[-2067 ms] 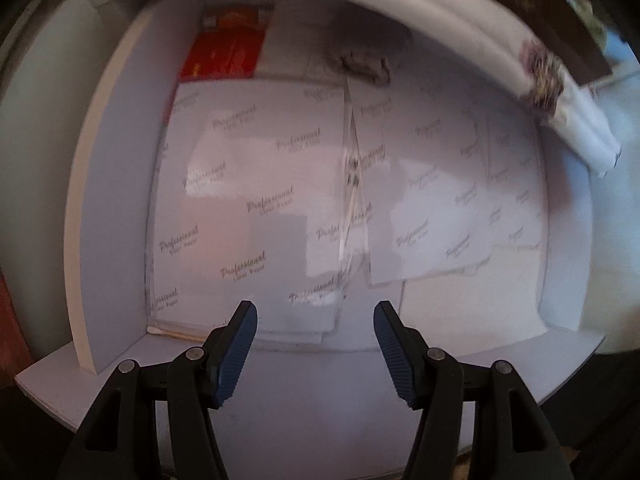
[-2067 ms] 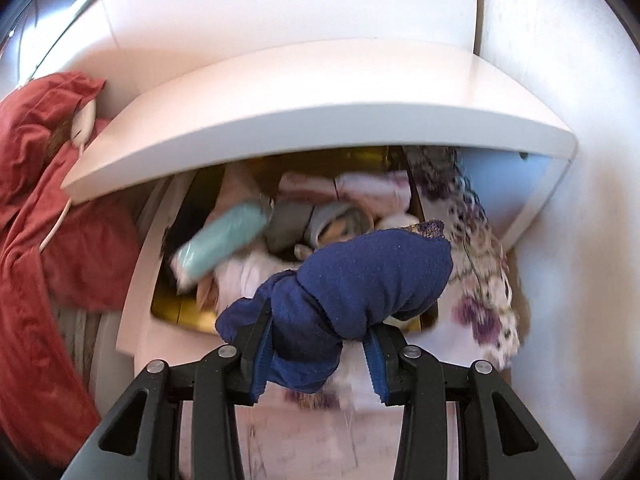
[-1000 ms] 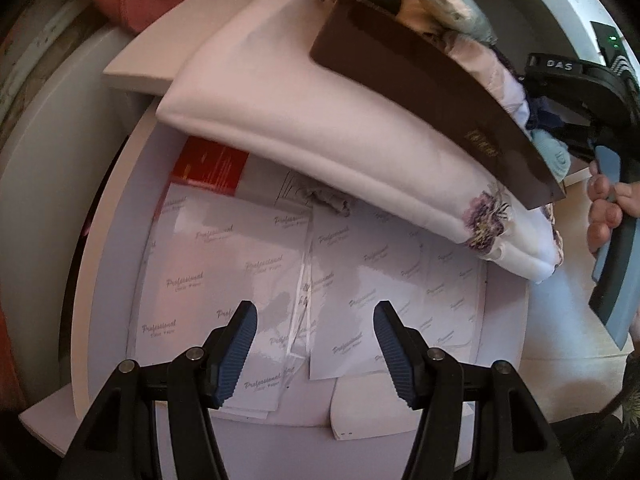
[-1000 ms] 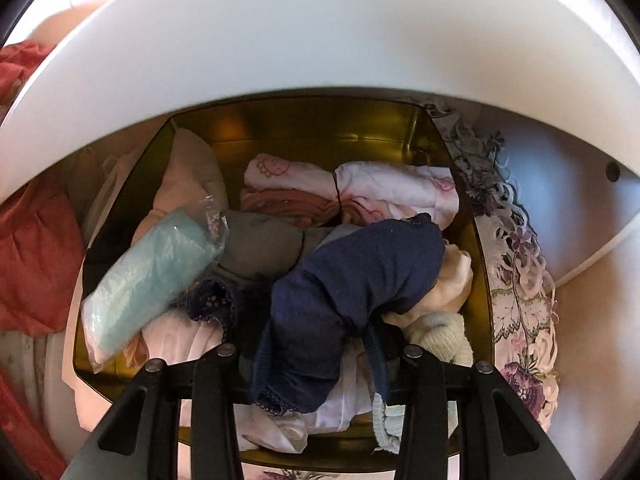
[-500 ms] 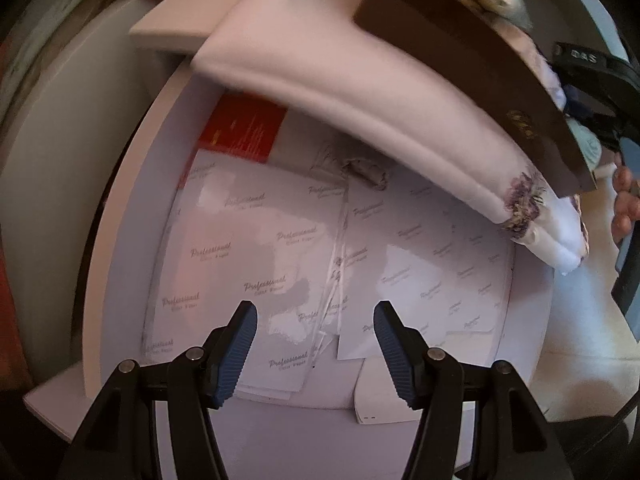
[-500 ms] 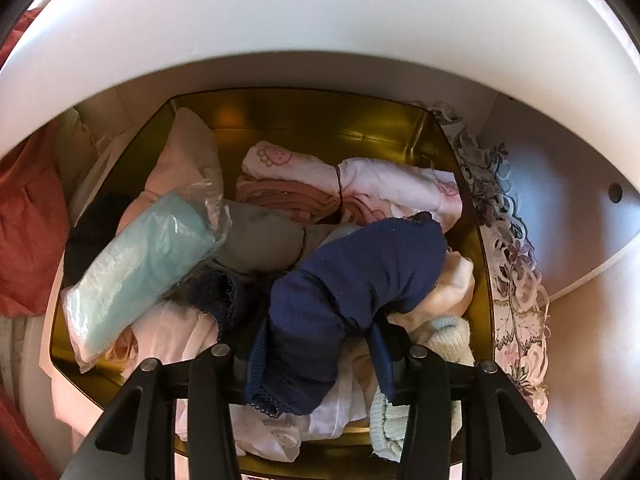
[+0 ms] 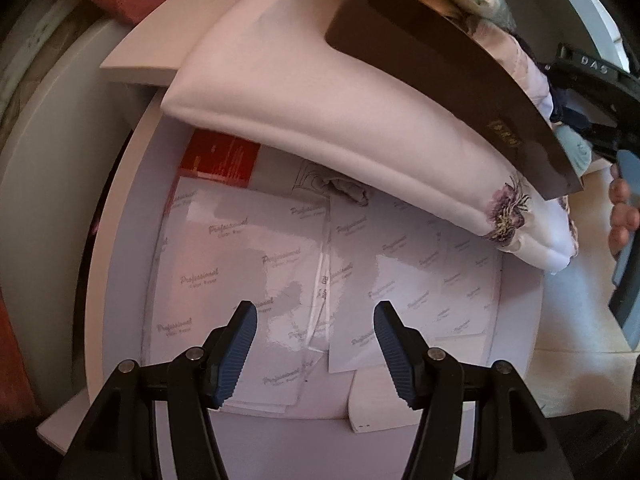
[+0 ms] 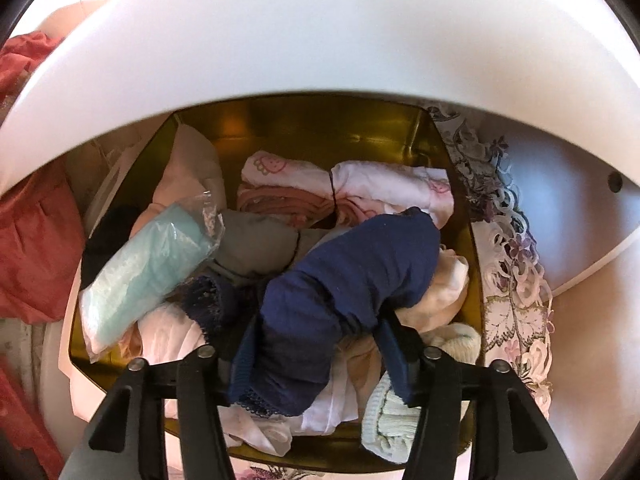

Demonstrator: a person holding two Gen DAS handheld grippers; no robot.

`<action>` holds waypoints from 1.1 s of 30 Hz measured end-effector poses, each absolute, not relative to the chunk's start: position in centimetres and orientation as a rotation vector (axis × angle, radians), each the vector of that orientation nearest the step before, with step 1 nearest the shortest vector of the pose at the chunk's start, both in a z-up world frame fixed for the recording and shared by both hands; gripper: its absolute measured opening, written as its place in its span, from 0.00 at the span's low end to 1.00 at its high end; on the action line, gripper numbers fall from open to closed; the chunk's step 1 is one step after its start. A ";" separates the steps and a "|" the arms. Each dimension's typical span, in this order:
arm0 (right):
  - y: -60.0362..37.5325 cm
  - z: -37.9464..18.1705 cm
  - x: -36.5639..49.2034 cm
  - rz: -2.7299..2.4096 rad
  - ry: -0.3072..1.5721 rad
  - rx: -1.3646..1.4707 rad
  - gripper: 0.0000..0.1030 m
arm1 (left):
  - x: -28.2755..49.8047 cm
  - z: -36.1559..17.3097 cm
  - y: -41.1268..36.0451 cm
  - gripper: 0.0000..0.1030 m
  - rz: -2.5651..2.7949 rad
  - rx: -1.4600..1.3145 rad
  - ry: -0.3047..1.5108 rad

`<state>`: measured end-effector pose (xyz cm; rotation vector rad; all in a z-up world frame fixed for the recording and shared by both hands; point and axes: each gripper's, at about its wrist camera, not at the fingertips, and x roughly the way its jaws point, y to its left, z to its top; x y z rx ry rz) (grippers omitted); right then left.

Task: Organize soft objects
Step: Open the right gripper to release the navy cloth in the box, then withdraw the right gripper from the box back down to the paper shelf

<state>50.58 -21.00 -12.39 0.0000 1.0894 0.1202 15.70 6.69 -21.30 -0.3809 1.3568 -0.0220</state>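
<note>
Navy cloth roll (image 8: pixel 352 280) sits between the spread-apart right gripper (image 8: pixel 320 344) fingers, over the gold tin (image 8: pixel 340 128)

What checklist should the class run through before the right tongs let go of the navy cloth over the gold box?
1. Navy cloth over the gold box: ok.
2. Right tongs gripping it: cannot tell; they have widened and the cloth already rests on the pile.
3. Room in the box: not ok; the bagged mint bundle and pink roll crowd it.
4. Shelf edge above clear of the tongs: ok.
5. Left tongs free: ok, open over printed sheets.
</note>
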 end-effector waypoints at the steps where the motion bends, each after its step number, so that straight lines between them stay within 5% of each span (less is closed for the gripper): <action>1: -21.1 -12.3 50.5 0.120 1.086 0.002 0.60 | 15.9 -21.1 6.4 0.60 -0.026 -0.347 1.355; 10: -21.6 -11.9 50.2 0.145 1.082 0.005 0.68 | 17.8 -20.8 2.7 0.60 -0.113 -0.117 1.341; 33: -23.9 -8.5 44.2 0.117 1.012 0.038 0.81 | 17.5 -22.9 5.2 0.60 -0.023 -0.244 1.393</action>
